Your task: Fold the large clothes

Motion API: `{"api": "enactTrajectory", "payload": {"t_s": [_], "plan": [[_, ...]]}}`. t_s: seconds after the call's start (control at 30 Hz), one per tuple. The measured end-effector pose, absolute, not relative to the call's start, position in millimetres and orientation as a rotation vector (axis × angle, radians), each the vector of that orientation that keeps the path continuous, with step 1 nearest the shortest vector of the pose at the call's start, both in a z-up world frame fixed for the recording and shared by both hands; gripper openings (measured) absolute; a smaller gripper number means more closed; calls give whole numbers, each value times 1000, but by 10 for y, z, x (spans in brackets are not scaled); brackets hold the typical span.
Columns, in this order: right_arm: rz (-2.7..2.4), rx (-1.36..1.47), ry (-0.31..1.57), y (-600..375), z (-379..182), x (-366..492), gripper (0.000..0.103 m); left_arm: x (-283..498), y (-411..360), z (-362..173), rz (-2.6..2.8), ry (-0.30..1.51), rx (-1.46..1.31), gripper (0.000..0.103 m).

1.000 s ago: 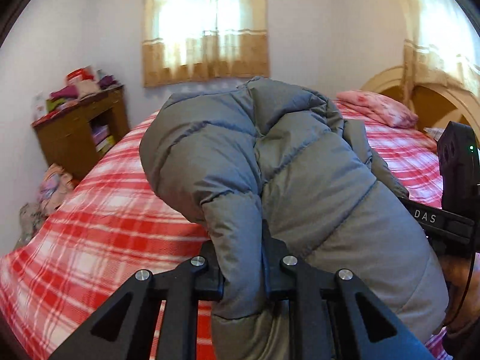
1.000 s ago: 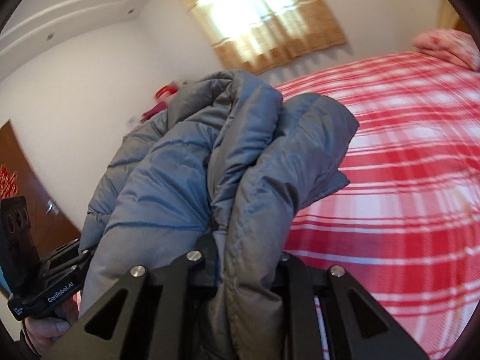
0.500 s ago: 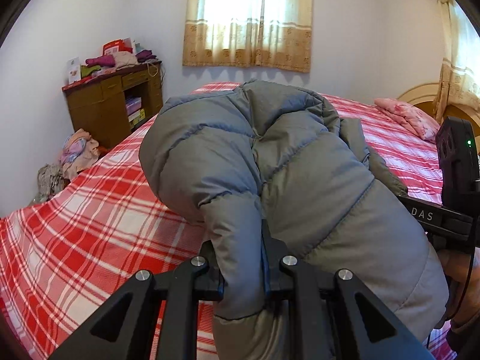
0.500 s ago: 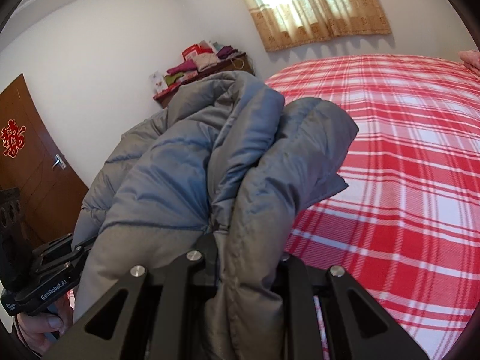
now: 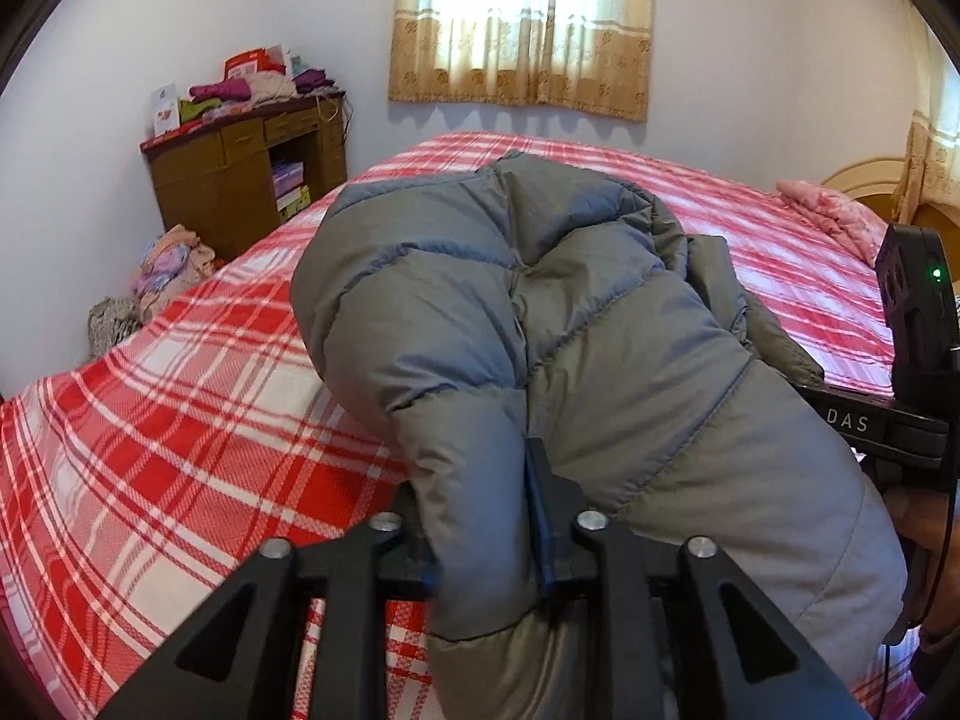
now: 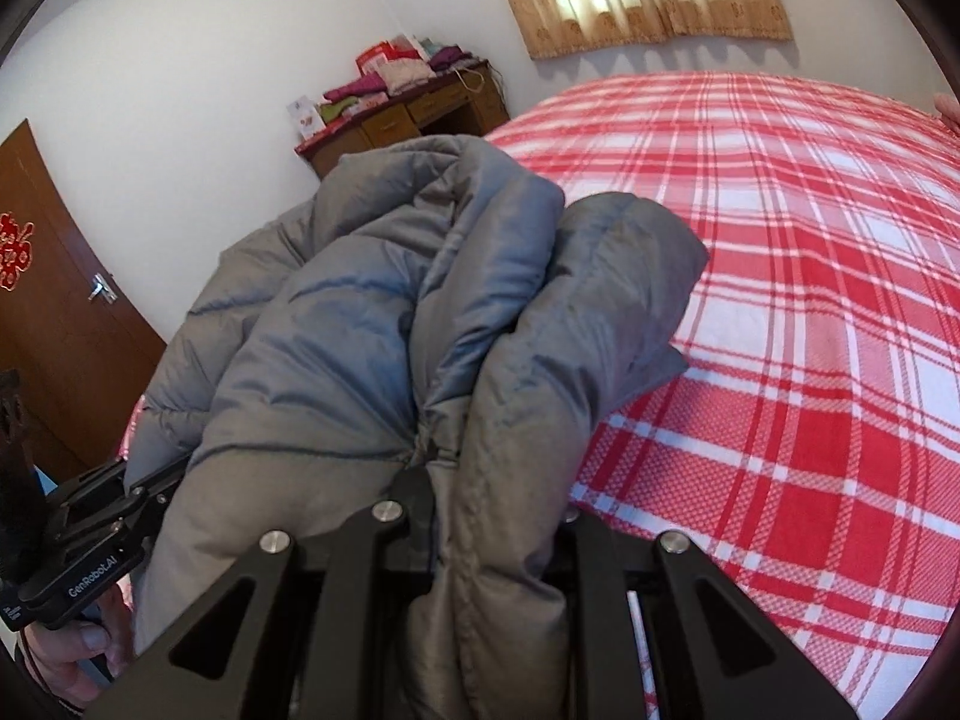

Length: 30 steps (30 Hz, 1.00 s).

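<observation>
Left claw (image 5: 480, 516): jaws opening, a padded fold of the grey jacket (image 5: 540, 324) between them, right pad touching the fabric, left pad hidden, so release underway but not shown complete. Right claw (image 6: 492, 516): clamped narrow on a bunched fold of the same jacket (image 6: 384, 312), grip unchanged from a second ago. Jacket: bundled between both claws, bulk draped forward and lower than a second ago, now close over the near part of the bed (image 5: 180, 420); contact underneath not visible. Bed cover: red-and-white plaid, bare beyond the jacket. Farther off: wooden desk (image 5: 240, 192) piled with clothes by the far wall, pink pillow (image 5: 834, 216) at the headboard, curtained window (image 5: 522, 24) behind. Judged step: laying the folded jacket down. Loosening left grip suggests set-down has begun; right grip to be released next, once the bundle rests fully on the bed.
</observation>
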State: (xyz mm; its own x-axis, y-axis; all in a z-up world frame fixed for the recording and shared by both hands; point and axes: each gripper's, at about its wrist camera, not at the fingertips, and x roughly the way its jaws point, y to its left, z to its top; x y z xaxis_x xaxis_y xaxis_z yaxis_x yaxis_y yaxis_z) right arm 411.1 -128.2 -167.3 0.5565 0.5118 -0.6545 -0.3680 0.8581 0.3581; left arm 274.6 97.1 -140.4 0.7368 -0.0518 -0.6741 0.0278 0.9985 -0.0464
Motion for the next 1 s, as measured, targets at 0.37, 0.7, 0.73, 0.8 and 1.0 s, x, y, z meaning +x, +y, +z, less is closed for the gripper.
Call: {"api": "enactTrajectory", "payload": {"t_s": [0.37,0.7,0.73,0.8,1.0], "plan": [[483,144,858,-1221,-1773,4092,24,2749,1083,-1561,-11,767,-57,52],[309,31,705,-1325,-975,3396,56,2179,1090,-918,76,645,20,53],[306,24,657,-1338,-812,3208,62,2075,1099,-802,78,614,18,53],[289,2,593,-1334,-604,2945,69,1874,1122,-582,71,555,1,56],[332,-17,497,-1242,-138,2409,70,1475,1088,-145,45,443,-13,61]]}}
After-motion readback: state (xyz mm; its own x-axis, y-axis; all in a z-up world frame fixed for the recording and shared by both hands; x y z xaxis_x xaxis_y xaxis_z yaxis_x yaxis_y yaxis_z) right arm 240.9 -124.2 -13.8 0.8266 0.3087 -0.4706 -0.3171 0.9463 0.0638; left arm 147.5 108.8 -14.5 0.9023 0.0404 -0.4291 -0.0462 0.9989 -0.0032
